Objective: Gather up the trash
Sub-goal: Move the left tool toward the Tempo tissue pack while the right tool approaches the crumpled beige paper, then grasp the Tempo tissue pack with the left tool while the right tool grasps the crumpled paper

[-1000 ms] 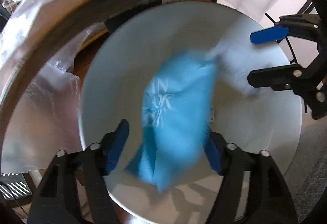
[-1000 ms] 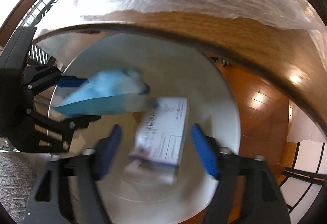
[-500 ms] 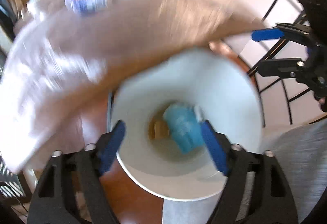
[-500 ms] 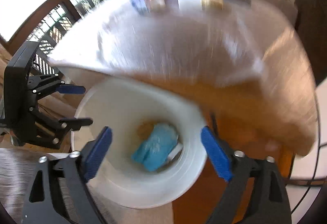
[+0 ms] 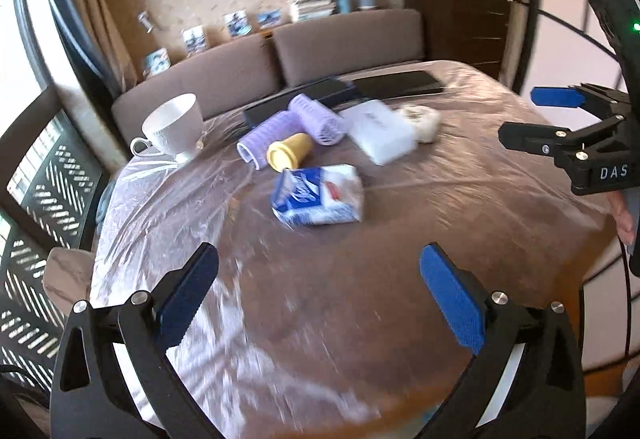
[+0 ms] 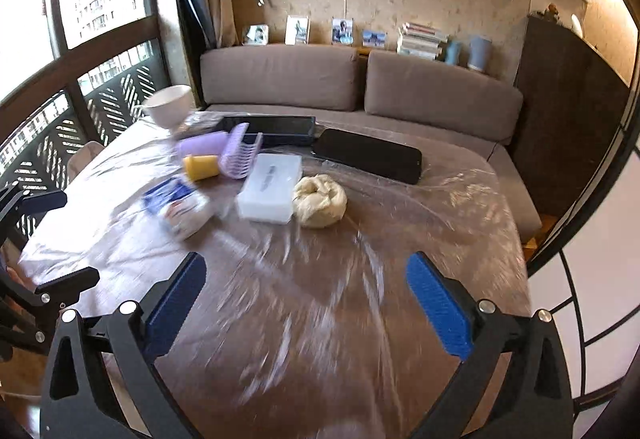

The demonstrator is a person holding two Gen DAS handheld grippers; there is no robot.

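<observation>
both claws over the table (image 5: 500,199) now – left claw (image 5: 320,291) opening wider, nothing in it, right claw (image 6: 306,299) spread and empty. blue-white packet (image 5: 318,195) lies just beside a yellow cup (image 5: 290,151).

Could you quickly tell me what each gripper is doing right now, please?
Left gripper: jaws opening, nothing between them.
Right gripper: open, empty.

**Table and room beyond the litter**

A white cup (image 5: 174,127) stood at the far left of the plastic-covered table (image 6: 400,239). Two black flat cases (image 6: 368,155) lay along its far edge. Behind it ran a brown sofa (image 6: 360,87), with photos and stacked books (image 6: 420,41) on the ledge above.
</observation>
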